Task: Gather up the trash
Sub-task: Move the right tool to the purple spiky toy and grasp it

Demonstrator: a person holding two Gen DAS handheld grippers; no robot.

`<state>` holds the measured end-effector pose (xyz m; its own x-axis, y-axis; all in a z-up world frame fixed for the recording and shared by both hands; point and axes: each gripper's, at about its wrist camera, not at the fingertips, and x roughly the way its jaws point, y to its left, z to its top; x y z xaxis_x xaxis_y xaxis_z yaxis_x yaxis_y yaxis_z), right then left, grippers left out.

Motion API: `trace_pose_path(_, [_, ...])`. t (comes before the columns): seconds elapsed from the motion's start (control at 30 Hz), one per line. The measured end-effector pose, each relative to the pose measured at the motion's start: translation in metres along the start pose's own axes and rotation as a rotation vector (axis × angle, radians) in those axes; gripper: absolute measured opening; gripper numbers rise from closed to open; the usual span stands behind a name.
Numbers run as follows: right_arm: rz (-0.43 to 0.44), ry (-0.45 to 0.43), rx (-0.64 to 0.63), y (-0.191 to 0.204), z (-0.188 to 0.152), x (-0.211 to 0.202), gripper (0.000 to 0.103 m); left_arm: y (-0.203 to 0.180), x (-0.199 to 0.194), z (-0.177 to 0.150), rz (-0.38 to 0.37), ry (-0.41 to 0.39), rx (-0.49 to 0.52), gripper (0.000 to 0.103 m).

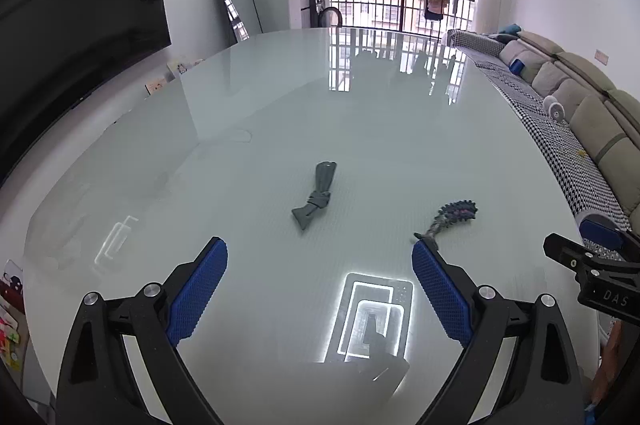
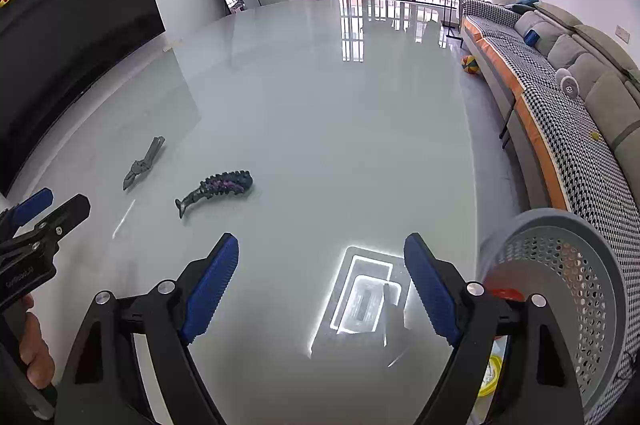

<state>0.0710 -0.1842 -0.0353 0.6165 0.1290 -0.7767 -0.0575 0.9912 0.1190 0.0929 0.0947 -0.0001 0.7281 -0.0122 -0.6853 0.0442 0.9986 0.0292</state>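
Lying ahead of both spread, empty tools (image 1: 320,257) (image 2: 322,253): knotted grey scrap (image 1: 314,200).

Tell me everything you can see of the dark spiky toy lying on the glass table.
The dark spiky toy looks like a segmented, articulated creature, probably plastic: black with purple flecks, rows of short spines along a thick curved body, tapering to a grey forked tail. It lies flat on the glossy table, tail toward the cameras, right of the knotted grey strip and apart from it. Nothing grips or touches it; in the left wrist view its tail is just beyond one blue fingertip.
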Motion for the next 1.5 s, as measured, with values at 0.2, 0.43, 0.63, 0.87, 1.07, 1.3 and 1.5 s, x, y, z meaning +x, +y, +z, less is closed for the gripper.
trace_pose_path(0.2, [-0.036,0.052,-0.038,0.032,0.015,0.036,0.081,0.026,0.015,0.004,0.012,0.006,-0.019,0.092])
trace_pose_path(0.43, [-0.112,0.082,-0.060,0.049,0.028,0.067,0.081,0.044,0.027,-0.006,0.021,0.018,-0.062,0.092])
trace_pose_path(0.63, [-0.137,0.090,-0.076,0.057,0.040,0.084,0.081,0.046,0.024,-0.009,-0.002,0.010,-0.075,0.092])
trace_pose_path(0.87, [-0.142,0.077,-0.118,0.073,0.055,0.094,0.081,0.052,0.024,-0.011,-0.031,0.018,-0.105,0.092])
trace_pose_path(1.07, [-0.108,0.067,-0.125,0.081,0.049,0.082,0.081,0.056,0.026,-0.012,-0.050,0.029,-0.124,0.092])
trace_pose_path(1.3, [-0.058,0.040,-0.196,0.097,0.041,0.069,0.081,0.058,0.028,-0.013,-0.062,0.033,-0.131,0.092])
trace_pose_path(1.5, [-0.025,0.054,-0.221,0.106,0.043,0.071,0.081,0.059,0.029,-0.013,-0.062,0.033,-0.131,0.092])
